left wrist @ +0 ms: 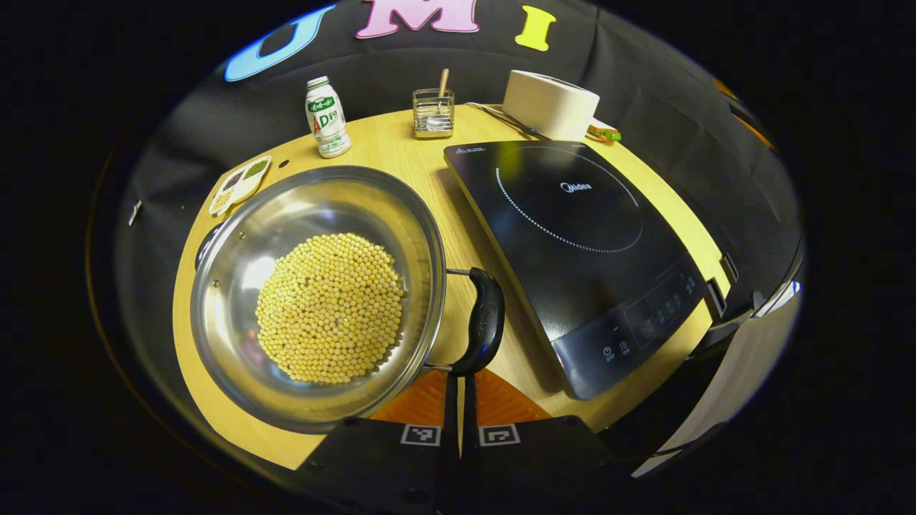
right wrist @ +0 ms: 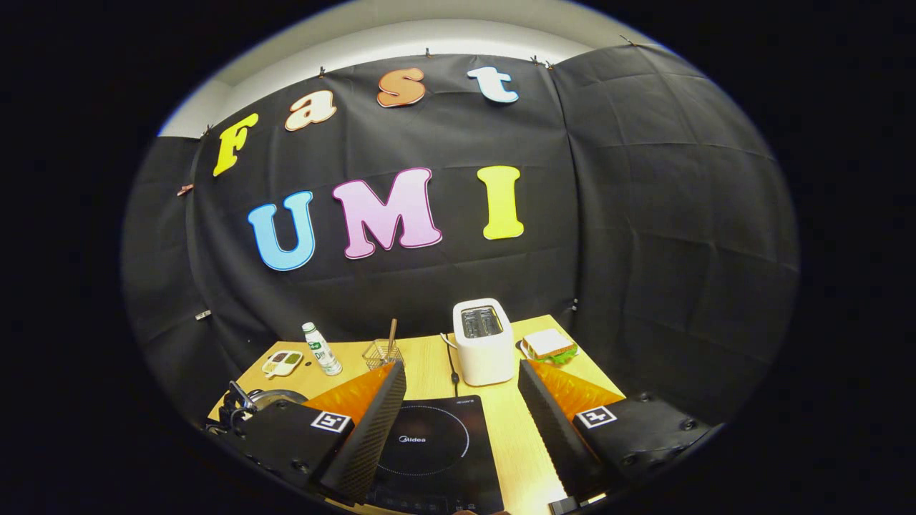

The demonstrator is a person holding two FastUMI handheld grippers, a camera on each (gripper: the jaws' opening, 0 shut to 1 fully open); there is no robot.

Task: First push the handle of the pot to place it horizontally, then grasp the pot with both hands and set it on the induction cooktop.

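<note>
Steel pot (left wrist: 318,297) of yellow beans: left gripper (left wrist: 460,390) nearly closed at its black handle (left wrist: 483,322), 3 o'clock; right gripper (right wrist: 461,408) spread wide above black induction cooktop (right wrist: 436,443).

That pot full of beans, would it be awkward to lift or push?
Probably heavy for its size: the steel pot holds a deep heap of beans. The loose beans would likely slide and roll if it tilts, so it should be kept level. Its polished wall looks slippery, and the bail handle seems hinged, so it may swing when pushed.
</note>
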